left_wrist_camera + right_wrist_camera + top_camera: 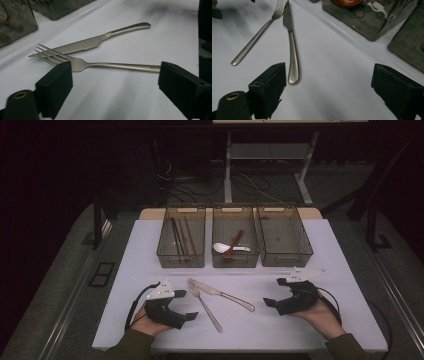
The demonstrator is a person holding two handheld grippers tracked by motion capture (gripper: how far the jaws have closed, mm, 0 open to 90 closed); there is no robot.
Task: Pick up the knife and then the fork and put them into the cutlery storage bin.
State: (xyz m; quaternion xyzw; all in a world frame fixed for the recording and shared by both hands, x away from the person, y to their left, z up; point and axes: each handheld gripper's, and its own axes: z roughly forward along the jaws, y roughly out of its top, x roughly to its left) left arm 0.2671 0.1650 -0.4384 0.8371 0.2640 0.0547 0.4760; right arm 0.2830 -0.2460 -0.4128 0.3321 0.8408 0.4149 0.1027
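White tabletop (125, 270) with a fork (205, 303) and knife (222, 295) crossed at lower center of the high view. Left claw (186, 305) sits lower left and right claw (274, 292) lower right, both gaping wide with nothing gripped.

the high view looks forward and down on the whole table (320, 245). both gripper views sit low, close, sharing the fork (100, 65) and knife (291, 50).

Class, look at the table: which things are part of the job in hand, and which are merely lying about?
In the job: fork, knife, left gripper, right gripper, both open and empty.

Lying about: left bin with chopsticks, middle bin with spoons, right bin.
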